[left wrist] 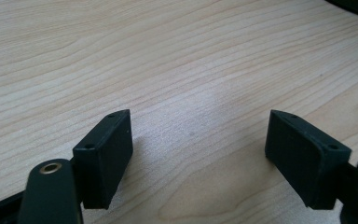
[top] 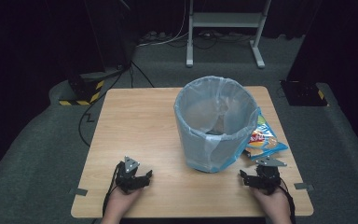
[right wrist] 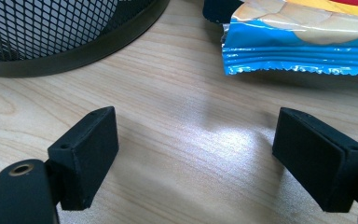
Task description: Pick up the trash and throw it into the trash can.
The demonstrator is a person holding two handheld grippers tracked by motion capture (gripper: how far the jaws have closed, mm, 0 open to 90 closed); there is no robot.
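A mesh waste bin [top: 216, 123] lined with a pale blue bag stands in the middle of the wooden table [top: 135, 121]. Just right of it lies a blue crisp packet [top: 262, 140], flat on the wood. My left gripper [top: 142, 178] rests near the front left edge, open, with bare wood between its jaws [left wrist: 198, 149]. My right gripper [top: 248, 178] rests near the front right edge, open and empty [right wrist: 196, 149]. In the right gripper view the bin's black mesh base [right wrist: 56, 32] is at upper left and the crisp packet [right wrist: 303, 42] at upper right, both a short way beyond the jaws.
Carpeted floor surrounds the table. A white metal stand [top: 223, 28] is behind it, with cables on the floor. A dark stand base with yellow-black tape [top: 81, 91] sits at the back left, another dark base [top: 303, 91] at the back right.
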